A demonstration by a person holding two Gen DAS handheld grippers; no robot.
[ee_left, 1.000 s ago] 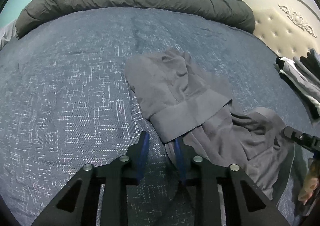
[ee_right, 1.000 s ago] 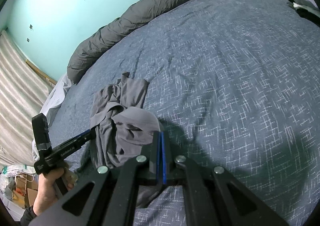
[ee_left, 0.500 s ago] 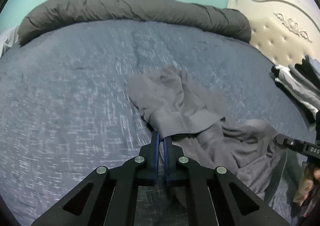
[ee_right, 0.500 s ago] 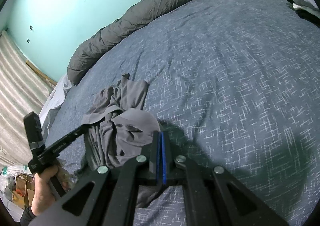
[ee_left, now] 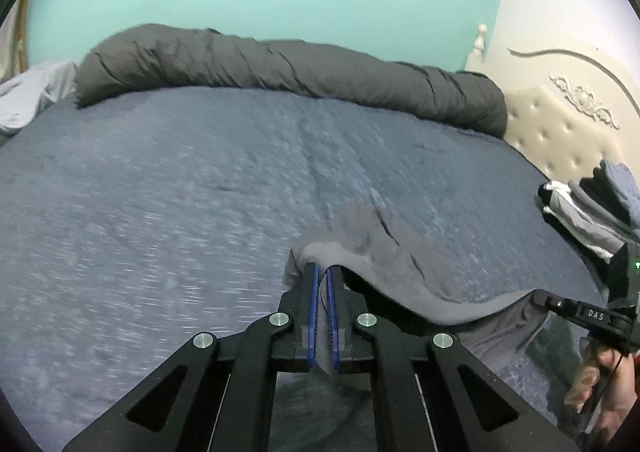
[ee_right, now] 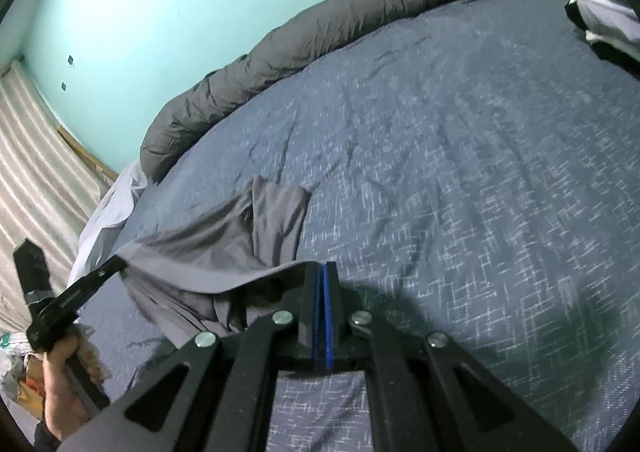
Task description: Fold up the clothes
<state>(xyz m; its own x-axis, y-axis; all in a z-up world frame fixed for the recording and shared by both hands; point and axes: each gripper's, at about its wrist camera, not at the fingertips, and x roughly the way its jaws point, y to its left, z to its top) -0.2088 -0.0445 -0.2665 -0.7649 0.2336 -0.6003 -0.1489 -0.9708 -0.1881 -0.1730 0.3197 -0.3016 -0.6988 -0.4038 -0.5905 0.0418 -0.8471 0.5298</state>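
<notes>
Left wrist view: gray garment (ee_left: 400,272) stretches from the clamped left tool (ee_left: 322,272) rightward to the right tool (ee_right: 323,270), also clamped on it.

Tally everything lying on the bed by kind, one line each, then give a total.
Grey garment, lifted at two edges by the left hand-held gripper and right hand-held gripper: 1
Rolled dark grey duvet: 1
Pile of black, white and grey clothes beside the headboard: 1
Total: 3
</notes>
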